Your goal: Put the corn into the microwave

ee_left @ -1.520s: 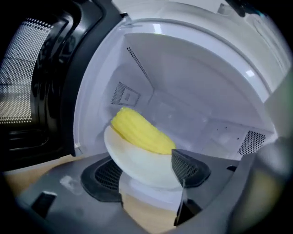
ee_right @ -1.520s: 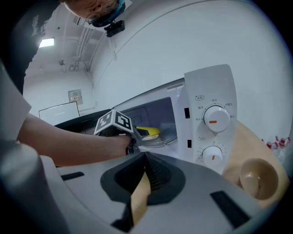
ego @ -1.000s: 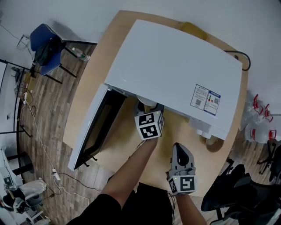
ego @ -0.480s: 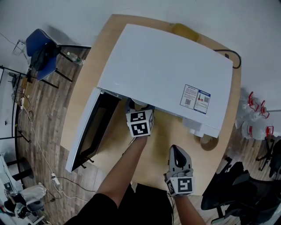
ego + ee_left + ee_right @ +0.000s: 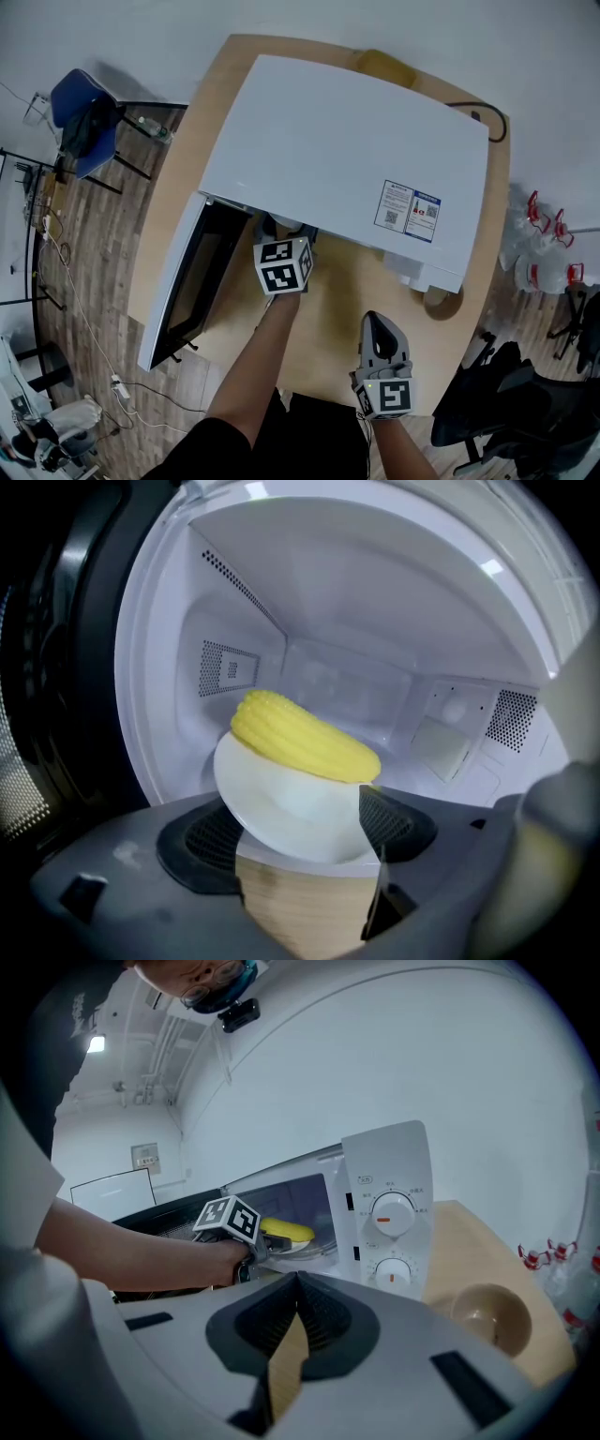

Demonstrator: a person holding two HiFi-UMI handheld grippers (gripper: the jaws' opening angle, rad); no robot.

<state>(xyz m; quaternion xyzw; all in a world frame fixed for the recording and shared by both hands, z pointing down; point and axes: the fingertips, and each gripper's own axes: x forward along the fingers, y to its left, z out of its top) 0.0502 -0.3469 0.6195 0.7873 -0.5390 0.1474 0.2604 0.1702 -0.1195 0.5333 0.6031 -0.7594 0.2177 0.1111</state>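
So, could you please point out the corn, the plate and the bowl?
corn (image 5: pixel 300 741): left gripper view, middle of the cob.
plate (image 5: pixel 281 808): left gripper view, bare front part.
bowl (image 5: pixel 491 1320): right gripper view, inner wall.

Looked down on a round light-wood surface (image 5: pixel 186 155) set close to a plain white wall (image 5: pixel 394 23). Around it, saw dark wood-plank floor (image 5: pixel 94 253), crossed at the left by a thin white cable (image 5: pixel 80 291). Found a blue chair (image 5: pixel 77 98) with something dark heaped on it at the upper left, well apart from the surface. Noted a black office chair (image 5: pixel 525 412) at the lower right. In the right gripper view, made out a bright ceiling lamp (image 5: pixel 96 1044) above more white walls.
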